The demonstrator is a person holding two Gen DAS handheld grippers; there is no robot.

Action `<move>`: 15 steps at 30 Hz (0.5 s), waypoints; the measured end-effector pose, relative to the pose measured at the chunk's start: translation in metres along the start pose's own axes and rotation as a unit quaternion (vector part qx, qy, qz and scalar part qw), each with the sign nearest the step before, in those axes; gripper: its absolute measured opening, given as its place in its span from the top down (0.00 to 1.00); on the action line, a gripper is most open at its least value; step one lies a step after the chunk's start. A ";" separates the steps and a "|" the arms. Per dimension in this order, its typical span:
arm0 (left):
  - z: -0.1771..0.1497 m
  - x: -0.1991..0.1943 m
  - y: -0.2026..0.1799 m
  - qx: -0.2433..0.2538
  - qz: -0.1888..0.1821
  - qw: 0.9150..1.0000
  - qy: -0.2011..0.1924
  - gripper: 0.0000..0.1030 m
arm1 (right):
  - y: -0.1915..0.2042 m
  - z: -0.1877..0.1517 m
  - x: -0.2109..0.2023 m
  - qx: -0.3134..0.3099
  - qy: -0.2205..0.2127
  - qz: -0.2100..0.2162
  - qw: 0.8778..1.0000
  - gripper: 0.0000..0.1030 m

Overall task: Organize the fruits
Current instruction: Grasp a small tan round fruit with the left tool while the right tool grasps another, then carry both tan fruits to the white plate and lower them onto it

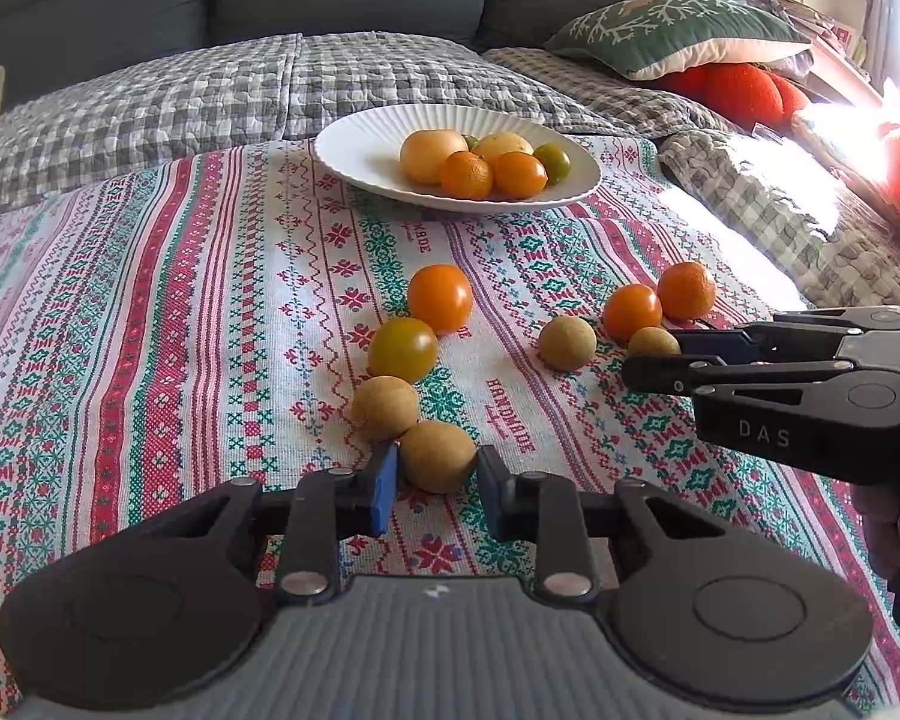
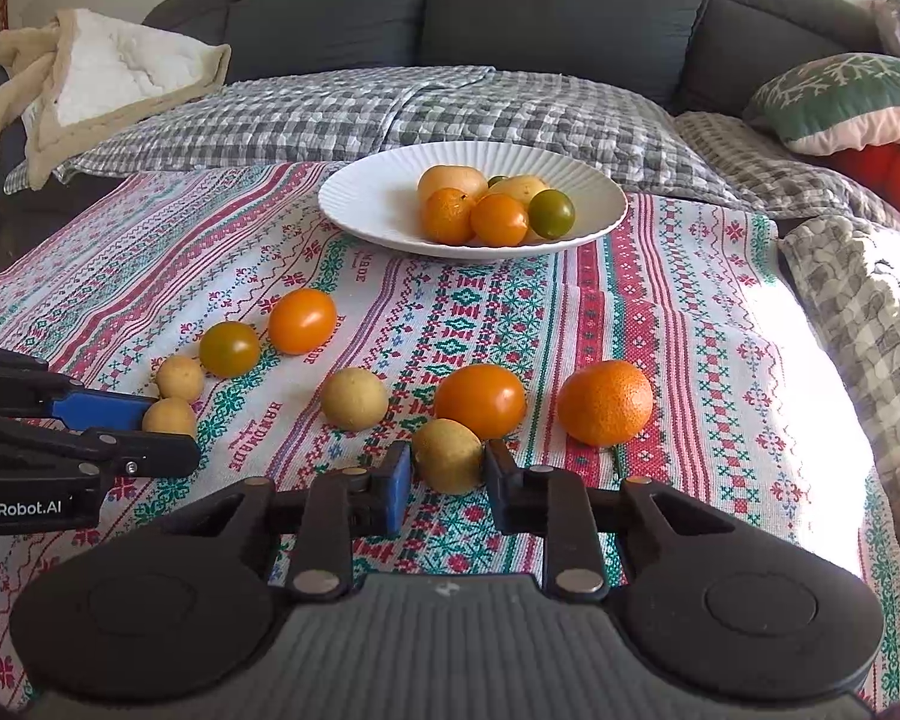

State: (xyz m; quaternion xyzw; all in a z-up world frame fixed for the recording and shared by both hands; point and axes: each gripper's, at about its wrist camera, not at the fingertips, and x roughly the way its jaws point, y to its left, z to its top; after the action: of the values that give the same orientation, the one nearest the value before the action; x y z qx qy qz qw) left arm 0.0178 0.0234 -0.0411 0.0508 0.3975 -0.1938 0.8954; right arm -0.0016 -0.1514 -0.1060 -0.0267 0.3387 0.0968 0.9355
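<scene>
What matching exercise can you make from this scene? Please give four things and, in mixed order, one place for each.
Things:
1. white plate
2. mandarin
3. green tomato
4. tan fruit

Places:
A. loose on the cloth, far right of the fruits
B. between the right gripper's fingers
C. at the back, holding several fruits
D. on the cloth, beside an orange tomato

Pairs: 1-C, 2-A, 3-D, 4-B

A home living room is indicated by a grey sofa (image 2: 510,6), checked quilt (image 2: 390,114) and patterned cushion (image 1: 678,30).
</scene>
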 end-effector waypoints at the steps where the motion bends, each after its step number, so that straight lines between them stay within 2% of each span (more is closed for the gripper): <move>1: 0.000 0.000 0.000 0.000 -0.001 1.000 0.000 0.78 | 0.000 0.000 0.000 0.002 0.001 0.001 1.000 0.77; 15: 0.009 -0.001 -0.011 0.007 -0.018 1.000 0.019 0.78 | 0.003 0.011 -0.006 0.003 0.008 0.015 1.000 0.77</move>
State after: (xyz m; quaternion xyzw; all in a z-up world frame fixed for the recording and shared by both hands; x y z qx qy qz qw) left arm 0.0189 0.0113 -0.0338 0.0529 0.4137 -0.2119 0.8839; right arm -0.0001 -0.1479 -0.0932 -0.0196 0.3471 0.1097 0.9312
